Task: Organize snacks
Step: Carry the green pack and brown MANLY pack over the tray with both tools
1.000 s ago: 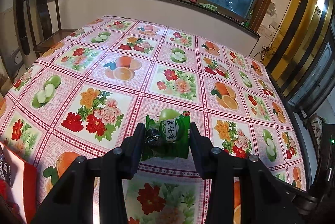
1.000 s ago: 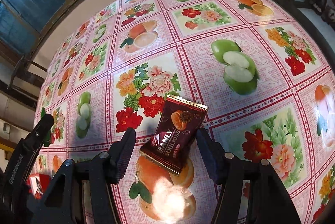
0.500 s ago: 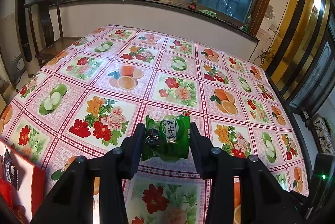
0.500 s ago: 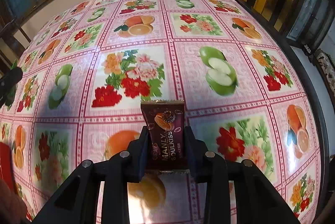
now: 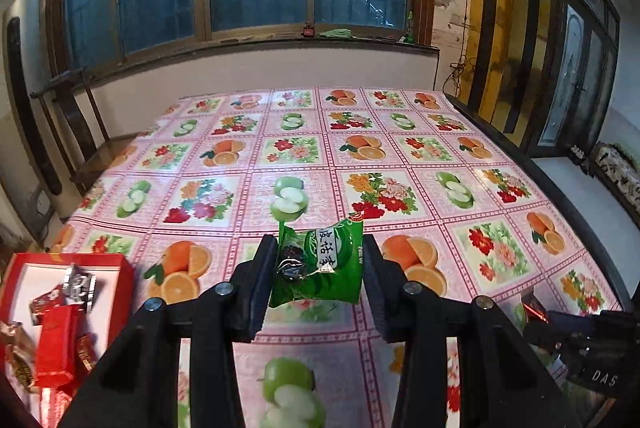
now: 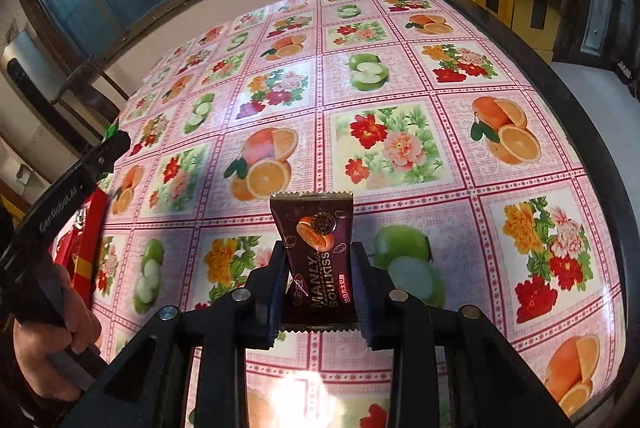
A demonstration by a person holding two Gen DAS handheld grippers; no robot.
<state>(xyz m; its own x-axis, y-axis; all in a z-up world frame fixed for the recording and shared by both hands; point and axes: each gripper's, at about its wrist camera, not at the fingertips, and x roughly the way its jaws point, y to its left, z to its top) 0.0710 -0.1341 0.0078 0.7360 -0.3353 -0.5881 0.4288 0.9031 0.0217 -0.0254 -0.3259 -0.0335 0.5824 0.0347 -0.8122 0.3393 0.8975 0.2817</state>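
Now the left hand-held gripper (image 5: 320, 268) is clamping a green packet (image 5: 320, 264) above the surface (image 5: 360, 155), near a red box (image 5: 24, 268) of snacks sitting at its near left corner. Meanwhile the right hand-held gripper (image 6: 320, 288) is squeezing a brown packet (image 6: 318, 260), holding it upright above the surface.

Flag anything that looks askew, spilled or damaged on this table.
Nothing stands out. The left gripper holds a green snack packet, the right gripper a brown one; other snacks sit inside the red box.
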